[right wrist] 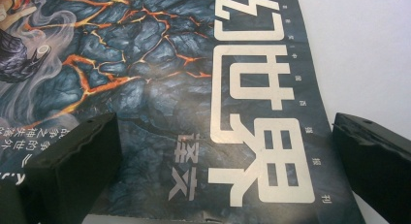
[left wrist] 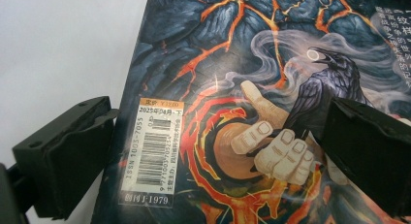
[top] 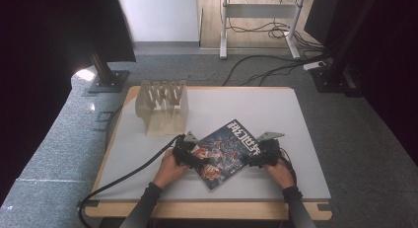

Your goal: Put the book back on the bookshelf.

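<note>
Magazine with a glossy dark-blue cover veined in orange lava and printed with large pale characters lies flat and skewed on the white worktop with a pale wooden edge, near the person's side, with one corner pointing toward the front rim. Behind it to the left, well apart, stands a pale slotted wooden rack, its dividers upright and its slots unfilled.

Both hands come in from below. The left black two-jaw gripper is spread wide over the magazine's left edge, one jaw out over bare worktop just beside the spine edge, the other over the printed raven and hand; it has hold of nothing. The right black two-jaw gripper is likewise wide apart at the opposite edge, one jaw over the cover and one out past the cover's edge, gripping nothing.

By its look the magazine is thin, light and floppy, and its sheen suggests a slick surface; flat on the worktop, it offers no lip to pinch, so sliding an edge or corner off the rim, or lifting a corner first, seems the likeliest way in. A white barcode sticker by the spine edge marks the stiffer bound side, probably the firmest place to take it.
</note>
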